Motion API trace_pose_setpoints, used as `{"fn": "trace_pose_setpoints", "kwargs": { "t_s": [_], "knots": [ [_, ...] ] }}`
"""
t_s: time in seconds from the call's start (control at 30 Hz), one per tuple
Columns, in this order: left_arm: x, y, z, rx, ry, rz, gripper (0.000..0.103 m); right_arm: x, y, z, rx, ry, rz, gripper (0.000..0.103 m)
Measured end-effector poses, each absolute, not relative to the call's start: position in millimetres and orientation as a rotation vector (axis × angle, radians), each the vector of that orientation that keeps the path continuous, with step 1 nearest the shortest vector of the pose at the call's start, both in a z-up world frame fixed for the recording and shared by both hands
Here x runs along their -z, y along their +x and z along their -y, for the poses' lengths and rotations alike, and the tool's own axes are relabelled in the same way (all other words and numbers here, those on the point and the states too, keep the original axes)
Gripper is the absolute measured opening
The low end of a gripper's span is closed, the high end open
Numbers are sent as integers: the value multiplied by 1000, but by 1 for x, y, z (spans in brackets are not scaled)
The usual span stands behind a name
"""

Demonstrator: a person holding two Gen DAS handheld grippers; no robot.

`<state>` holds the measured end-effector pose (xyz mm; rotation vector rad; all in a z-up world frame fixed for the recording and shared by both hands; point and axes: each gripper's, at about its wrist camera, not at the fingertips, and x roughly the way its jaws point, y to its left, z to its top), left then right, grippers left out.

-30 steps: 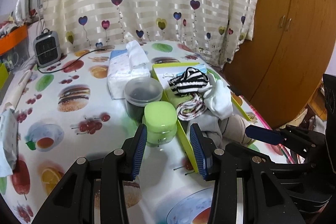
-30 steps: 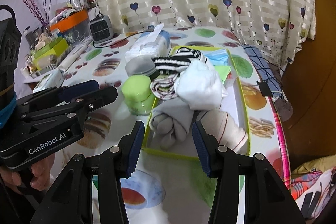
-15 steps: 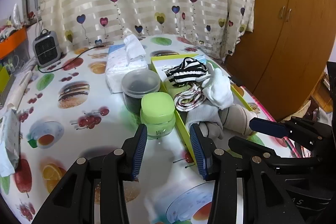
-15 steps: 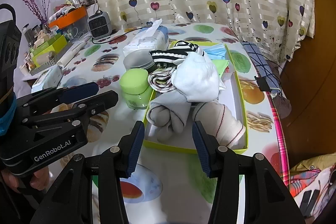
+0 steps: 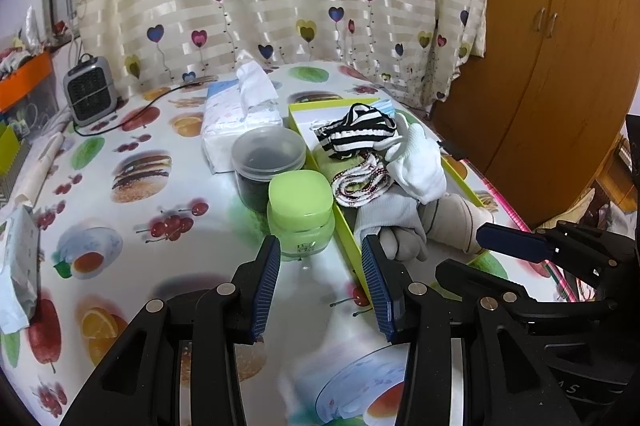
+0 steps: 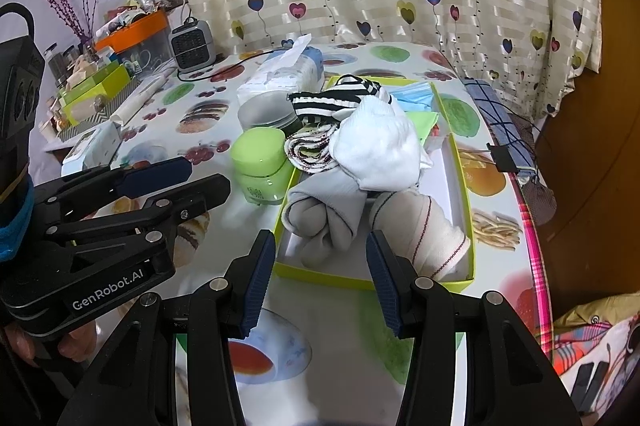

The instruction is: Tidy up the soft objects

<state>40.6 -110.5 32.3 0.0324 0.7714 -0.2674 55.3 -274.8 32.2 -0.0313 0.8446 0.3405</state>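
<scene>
- Socks [image 6: 384,150] lay heaped in my green box [image 6: 466,186] on the table [image 5: 120,210]: striped pair at the far end, white bundle on top, grey roll [image 6: 324,214] and beige roll [image 6: 424,230] nearest me.
- My left gripper [image 5: 320,266] was wide and empty, aimed at the green jar [image 5: 300,210] just beside the box wall.
- My right gripper [image 6: 320,266] was also wide and empty, framing the grey roll from short of the box.
- Over the last second both grippers had drawn slightly back; the box sat a little farther off in both views, and no sock had shifted.
- Every soft thing I could see lay inside the box, loosely piled. That fits either a finished gathering or a pile waiting to be sorted out; I couldn't tell which.
</scene>
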Motion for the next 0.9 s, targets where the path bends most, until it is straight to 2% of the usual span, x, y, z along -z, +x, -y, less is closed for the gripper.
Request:
{"fn": "trace_pose_setpoints", "kwargs": {
  "t_s": [0.9],
  "knots": [
    [-29,41,111,273,30,-780,41,-28,55,278,-340,-26,-854,49]
  ]
}}
